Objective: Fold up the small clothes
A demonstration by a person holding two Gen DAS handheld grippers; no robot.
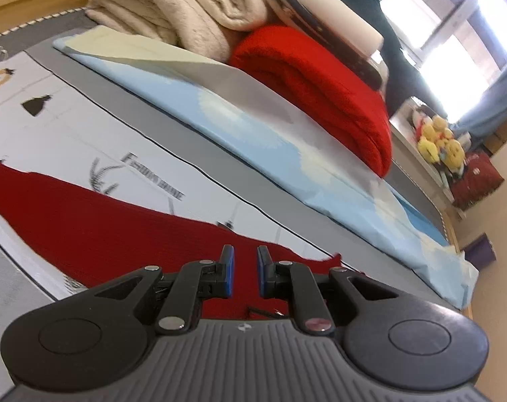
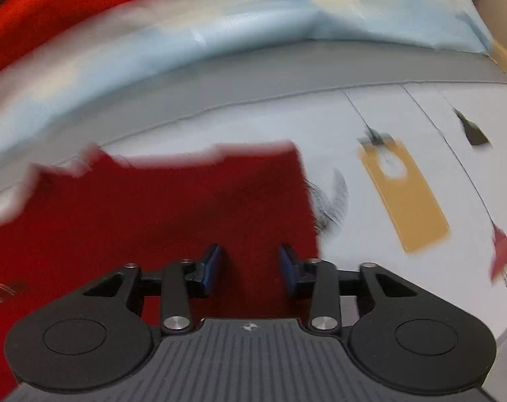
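**Dark red garment flat on bed, both grippers over it**

The garment (image 1: 86,227) lies spread on the printed bedsheet (image 1: 86,127). In the left view its long axis runs from 9 o'clock to 4 o'clock. The left gripper (image 1: 245,273) stands narrow, apparently empty. The right gripper (image 2: 248,269), partly open and empty, hangs over the cloth near its right edge at 1 o'clock. Only the left view shows the stacked blankets (image 1: 186,10).

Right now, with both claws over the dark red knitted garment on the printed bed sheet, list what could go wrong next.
1. The right claw is open over the dark red knitted garment near its edge; closing there may pinch the printed bed sheet too.
2. The left claw stands nearly shut with no cloth visibly between its pads, so lifting may leave that side behind.
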